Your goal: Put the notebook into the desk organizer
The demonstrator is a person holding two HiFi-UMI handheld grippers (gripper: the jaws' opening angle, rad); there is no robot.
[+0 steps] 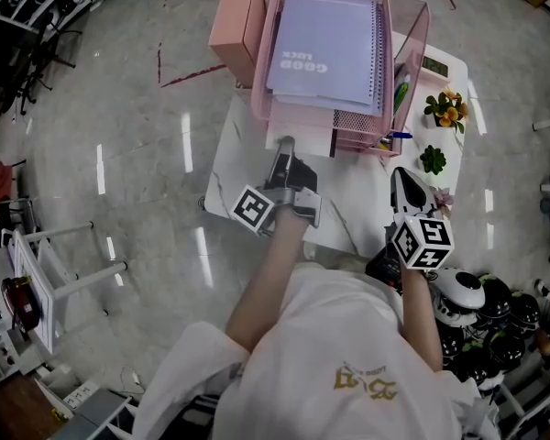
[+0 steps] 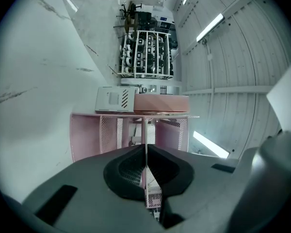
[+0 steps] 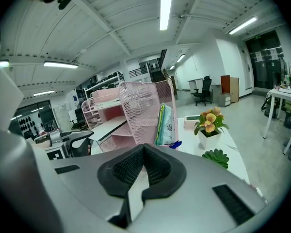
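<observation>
The left gripper (image 2: 145, 152) pinches a thin mesh edge of the desk organizer (image 1: 412, 26) between its fingers, probably to steady it. The notebook (image 1: 325, 49) lies beyond them on top. The right gripper (image 3: 144, 147) waits with its fingers pressed together, empty.

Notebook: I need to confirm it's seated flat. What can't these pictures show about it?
Head view: how notebook sits on organizer; its own cover hides that.
Left gripper view: notebook not distinguishable, organizer seen edge-on.
Right gripper view: organizer's mesh screens its top tray.

Pink mesh desk organizer (image 3: 145, 110) ahead of jaws; lavender notebook (image 1: 325, 44); white, grey-veined table (image 1: 348, 218); orange-yellow flowers (image 3: 211, 120).
</observation>
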